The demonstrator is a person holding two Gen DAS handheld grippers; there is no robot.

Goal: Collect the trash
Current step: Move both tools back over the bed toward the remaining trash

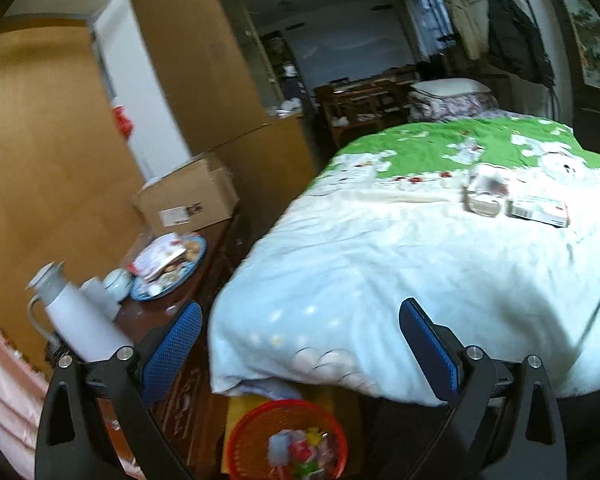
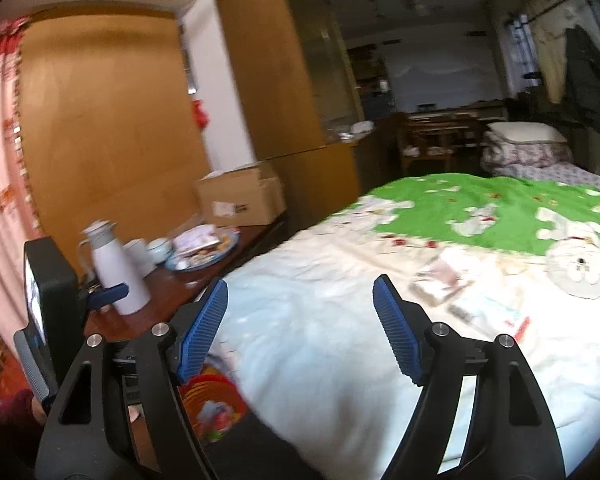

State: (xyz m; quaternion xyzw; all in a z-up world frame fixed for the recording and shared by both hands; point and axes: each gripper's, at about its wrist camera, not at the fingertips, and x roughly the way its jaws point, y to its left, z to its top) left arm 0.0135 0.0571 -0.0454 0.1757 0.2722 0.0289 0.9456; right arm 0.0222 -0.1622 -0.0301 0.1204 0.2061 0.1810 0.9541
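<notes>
Two pieces of what looks like trash lie on the bed (image 1: 380,248), and both grippers are empty, so part of the job appears left. The red basket (image 1: 286,440) on the floor at the foot of the bed already holds several colourful wrappers and a pale scrap, which suggests some collecting is done. On the bed, near the edge of the green patterned cover, sit a crumpled clear packet (image 1: 485,196) and, just beside it, a flat white carton (image 1: 539,210); from the right wrist view they blur into pale shapes.

The left gripper (image 1: 300,348) hangs above the foot of the bed with its blue fingers (image 1: 172,354) wide apart and nothing between them. The right gripper (image 2: 300,324) is likewise spread wide and holds nothing.

On the wooden counter (image 2: 172,292) beside the bed stand a white flask (image 1: 76,316), a mug and a small bowl, then a blue plate (image 1: 168,272) heaped with snack packets and biscuits; whether any of that is trash I cannot tell. A closed cardboard box (image 1: 188,196) sits at the counter's far end.
</notes>
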